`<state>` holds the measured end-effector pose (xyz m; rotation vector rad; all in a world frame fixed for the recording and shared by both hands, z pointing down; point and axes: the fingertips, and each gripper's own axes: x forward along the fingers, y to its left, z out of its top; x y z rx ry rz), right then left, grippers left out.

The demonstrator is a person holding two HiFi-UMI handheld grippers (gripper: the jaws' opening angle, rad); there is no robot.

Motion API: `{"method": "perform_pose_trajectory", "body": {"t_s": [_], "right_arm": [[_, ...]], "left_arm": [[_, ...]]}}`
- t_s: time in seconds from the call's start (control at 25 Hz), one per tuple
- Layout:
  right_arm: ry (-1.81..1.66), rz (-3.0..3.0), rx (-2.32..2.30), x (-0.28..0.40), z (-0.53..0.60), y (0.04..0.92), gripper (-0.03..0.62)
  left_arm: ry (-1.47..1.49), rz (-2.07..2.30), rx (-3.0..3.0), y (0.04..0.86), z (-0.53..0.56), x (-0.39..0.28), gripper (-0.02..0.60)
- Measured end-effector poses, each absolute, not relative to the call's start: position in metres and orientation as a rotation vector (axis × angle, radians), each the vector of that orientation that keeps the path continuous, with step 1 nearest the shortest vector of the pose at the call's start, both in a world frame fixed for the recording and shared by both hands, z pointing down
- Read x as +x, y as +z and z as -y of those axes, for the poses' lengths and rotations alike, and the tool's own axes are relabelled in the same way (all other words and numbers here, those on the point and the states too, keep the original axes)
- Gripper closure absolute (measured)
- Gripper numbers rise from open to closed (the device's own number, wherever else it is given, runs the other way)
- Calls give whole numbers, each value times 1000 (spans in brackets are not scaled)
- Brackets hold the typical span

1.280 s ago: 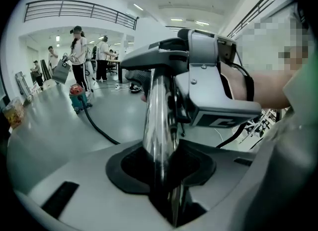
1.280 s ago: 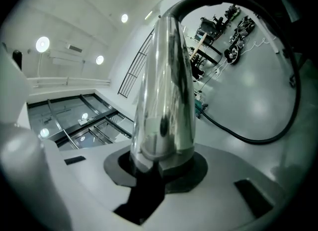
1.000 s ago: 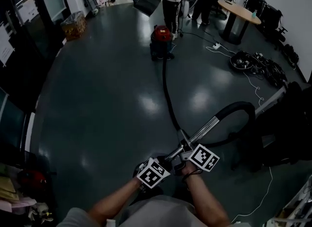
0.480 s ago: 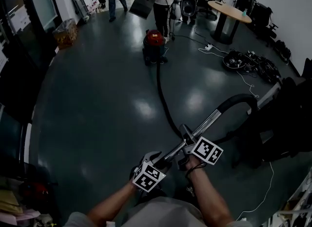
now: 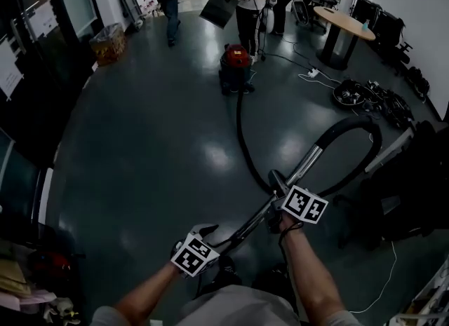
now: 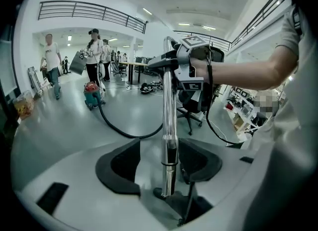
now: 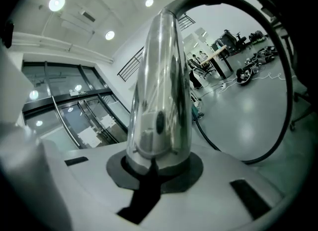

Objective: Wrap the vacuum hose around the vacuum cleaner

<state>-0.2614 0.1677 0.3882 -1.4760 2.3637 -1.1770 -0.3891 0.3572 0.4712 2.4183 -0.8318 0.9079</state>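
The red vacuum cleaner (image 5: pixel 236 65) stands far off on the dark floor. Its black hose (image 5: pixel 240 135) runs toward me, then arcs up to the top of a chrome wand (image 5: pixel 309 163). My right gripper (image 5: pixel 279 190) is shut on the wand, and in the right gripper view (image 7: pixel 156 163) the tube fills the clamped pads. My left gripper (image 5: pixel 210 237) sits lower on the wand. Its jaws have just been opening, and the wand (image 6: pixel 169 106) stands between the spread pads (image 6: pixel 124 160) with a gap showing. The vacuum (image 6: pixel 91 94) and hose (image 6: pixel 119 131) also show beyond it.
Several people (image 5: pixel 249 2) stand or walk beyond the vacuum. A round table (image 5: pixel 344 19) and a heap of cables (image 5: pixel 365 97) lie at the back right. A black office chair (image 5: pixel 414 177) is close on my right, and a bin (image 5: pixel 106 41) stands at the back left.
My left gripper has slid down the wand toward me, away from the right gripper, and opened. The hose loop at the wand's top has swung higher. A person has walked across the background.
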Motion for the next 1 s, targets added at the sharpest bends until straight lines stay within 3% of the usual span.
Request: {"method": "perform_pose_trajectory", "body": {"t_s": [0.56,1.0], "right_arm": [[-1009,-3044,-1237,-303,-176,416,554],[-929,-3418,-989,-228,-179,445,554]], "left_arm": [[955,1045,2614,396,-264,-356,337],[1322,1132,2979,319,-172,-242,337]]}}
